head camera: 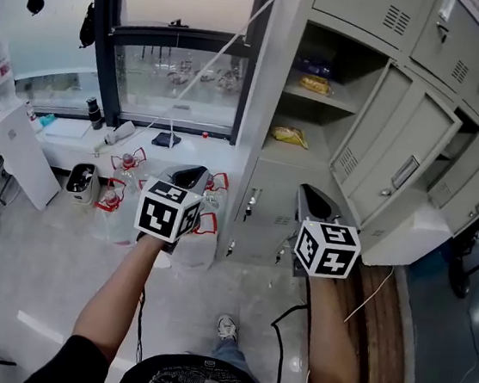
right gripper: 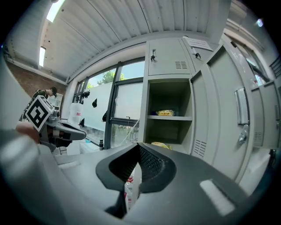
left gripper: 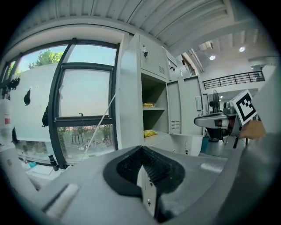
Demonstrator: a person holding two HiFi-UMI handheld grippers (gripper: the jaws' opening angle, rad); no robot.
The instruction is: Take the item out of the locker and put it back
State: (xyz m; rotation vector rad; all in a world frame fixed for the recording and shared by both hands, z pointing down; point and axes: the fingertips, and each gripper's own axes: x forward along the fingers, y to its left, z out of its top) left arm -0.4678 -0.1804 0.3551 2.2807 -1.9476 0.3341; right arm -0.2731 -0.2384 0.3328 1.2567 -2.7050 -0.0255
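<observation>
- The locker stands with its door swung wide to the right. Both its shelves are in plain view from the head view and from both gripper views.
- A yellow packet lies on the lower shelf. A second packet lies on the upper shelf, with something darker behind it that is too small to make out. Which of these is the task's item I cannot tell, but everything on show sits inside the locker.
- The left gripper is held up in front of the locker and well short of it. Its fingers are closed tip to tip with nothing between them.
- The right gripper is level with it and nearer the open compartment. Its fingers are likewise pressed together and empty.
- As for the step in hand, this fits two stages equally: an approach to packets about to be fetched, or a withdrawal from packets already set back on their shelves (the pictures do not separate the two).
- For that reason I name no next move. Any reach into the compartment would call for the fingers to part and to clear the shelf edge and the door.
</observation>
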